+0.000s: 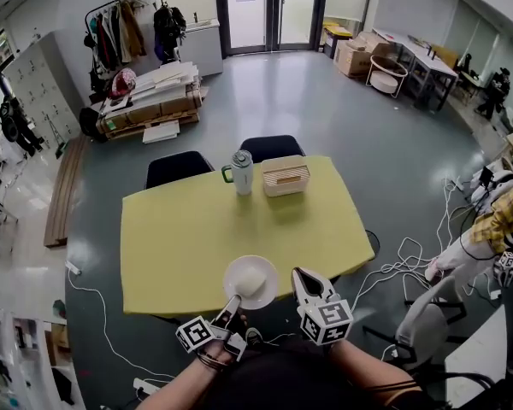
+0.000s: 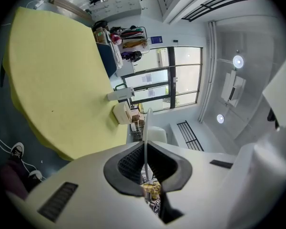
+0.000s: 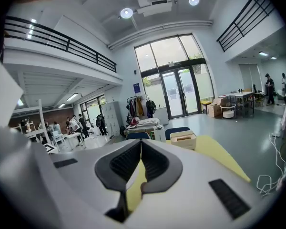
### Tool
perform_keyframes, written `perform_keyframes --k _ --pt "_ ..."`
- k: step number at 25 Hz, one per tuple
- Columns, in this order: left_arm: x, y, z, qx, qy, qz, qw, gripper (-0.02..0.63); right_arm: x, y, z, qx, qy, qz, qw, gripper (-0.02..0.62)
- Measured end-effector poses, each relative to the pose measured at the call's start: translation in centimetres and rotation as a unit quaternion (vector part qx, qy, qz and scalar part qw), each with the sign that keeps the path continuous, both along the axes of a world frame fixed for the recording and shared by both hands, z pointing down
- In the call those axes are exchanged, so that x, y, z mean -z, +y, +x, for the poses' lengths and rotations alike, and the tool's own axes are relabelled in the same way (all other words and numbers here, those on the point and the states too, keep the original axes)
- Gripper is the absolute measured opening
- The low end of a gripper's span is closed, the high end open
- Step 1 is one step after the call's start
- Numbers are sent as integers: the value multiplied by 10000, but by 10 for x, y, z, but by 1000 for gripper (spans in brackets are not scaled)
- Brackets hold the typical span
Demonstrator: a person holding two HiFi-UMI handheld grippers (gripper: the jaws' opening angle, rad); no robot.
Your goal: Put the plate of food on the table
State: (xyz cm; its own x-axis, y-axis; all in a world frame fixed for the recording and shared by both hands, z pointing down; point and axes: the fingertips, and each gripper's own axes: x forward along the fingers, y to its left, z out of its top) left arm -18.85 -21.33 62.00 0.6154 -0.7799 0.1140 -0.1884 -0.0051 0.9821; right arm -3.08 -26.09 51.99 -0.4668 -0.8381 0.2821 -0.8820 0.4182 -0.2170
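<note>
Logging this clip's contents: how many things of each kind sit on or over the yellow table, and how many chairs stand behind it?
Plate: 1
Food portion: 1
Lidded mug: 1
Box: 1
Chairs: 2
Total: 6

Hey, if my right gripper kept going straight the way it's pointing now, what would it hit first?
Probably the white bottle at the far side of the yellow table. The right gripper points past the plate, seemingly above the tabletop, though height is hard to judge.

White plate (image 1: pixel 270 288), yellow table (image 1: pixel 197 229), dark chairs (image 1: pixel 179 166), grey floor (image 1: pixel 393 161), white-and-green bottle (image 1: pixel 242 172)
</note>
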Motion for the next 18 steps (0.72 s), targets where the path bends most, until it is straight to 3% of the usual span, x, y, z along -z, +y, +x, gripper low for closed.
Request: perform_keyframes --k 6,11,16,18 --pt "-1 -25 16 -11 234 32 9997 17 -2 -26 12 47 -14 -25 10000 12" --pt "-21 -34 22 69 -37 -47 10000 17 3 -43 16 268 -22 78 9996 12" --pt "-33 -46 35 80 173 -41 9998 15 1 -52 24 349 3 109 9993 12" --pt "-48 -49 34 56 -57 -124 9999 17 -3 -54 28 341 5 57 9994 12"
